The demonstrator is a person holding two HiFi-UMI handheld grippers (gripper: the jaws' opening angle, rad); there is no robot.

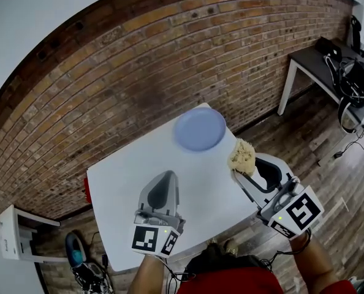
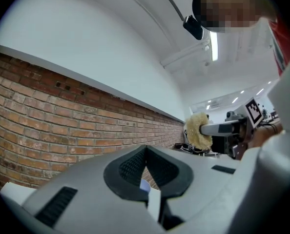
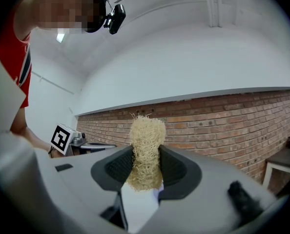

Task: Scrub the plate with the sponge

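Note:
A pale blue plate [image 1: 200,129] lies on the far corner of the white table [image 1: 127,176]. My right gripper [image 1: 242,164] is shut on a tan loofah sponge [image 1: 242,155], held raised at the table's right edge, near the plate's right side. In the right gripper view the sponge [image 3: 146,152] stands pinched between the two dark pads. My left gripper [image 1: 168,175] hovers over the middle of the table, short of the plate, jaws shut with nothing between them. The left gripper view shows its closed jaws [image 2: 145,155] and the sponge [image 2: 199,129] off to the right.
A brick wall [image 1: 139,54] rises behind the table. A dark desk [image 1: 320,60] with cables and headphones stands at the right. A white stand [image 1: 13,234] and gear sit on the wooden floor at the lower left.

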